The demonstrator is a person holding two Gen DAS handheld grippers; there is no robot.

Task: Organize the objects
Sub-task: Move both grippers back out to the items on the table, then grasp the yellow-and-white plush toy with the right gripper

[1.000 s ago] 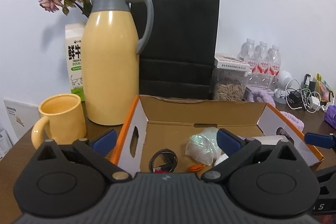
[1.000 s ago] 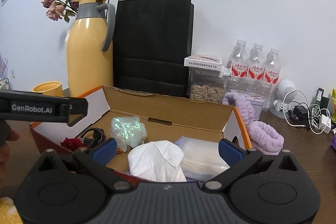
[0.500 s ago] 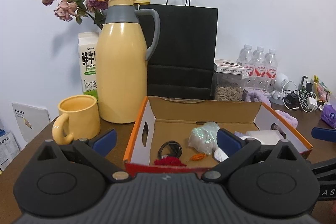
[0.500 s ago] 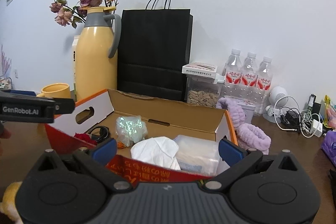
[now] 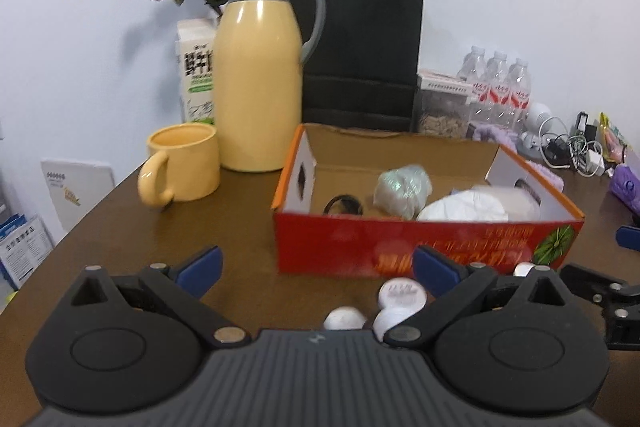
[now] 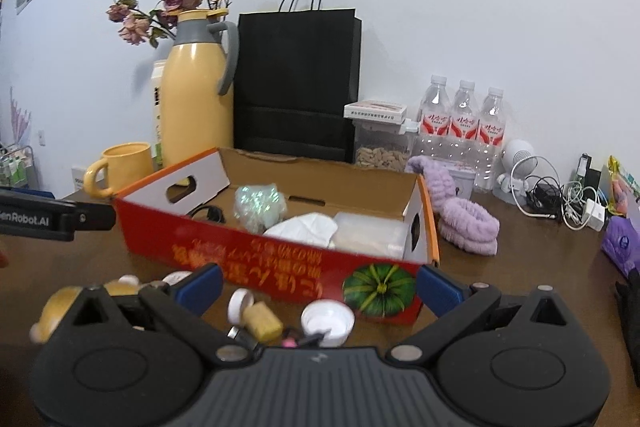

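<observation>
A: Both pulled back from the cardboard box (image 5: 424,247) since a second ago. Now showing its whole red front and some bare table (image 5: 248,219) on the near side.

B: Counted the things in the box?

A: Four. One black ring (image 5: 343,205) at the left, then one shiny bag (image 5: 402,185), one white tissue wad (image 5: 464,207) and one clear bag (image 6: 368,233) at the right.

B: And near the red front?

A: Small loose bits lying on the table. One open white cap (image 6: 327,319), one little yellow bottle (image 6: 256,315) tipped on its side, and a few more white round lids (image 5: 402,293). Hard to count, half hidden behind the tongs.

B: Far side?

A: One yellow jug (image 5: 260,87), one yellow mug (image 5: 184,163) just left of it, one milk carton (image 5: 196,79), one black paper bag (image 6: 296,83), three water bottles (image 6: 464,119). Two purple fluffy bands (image 6: 468,223) right of the box.

B: And the tongs?

A: Left gripper (image 5: 318,266) held low and level, near the box front, spread wide with nothing between. Right gripper (image 6: 320,284) the same, spread wide over the loose bits, touching none.

B: Anything hard to see?

A: Yellow lump at the near left of the right view, cut off by the tongs. Tangle of wires at the far right, too small to sort out.
</observation>
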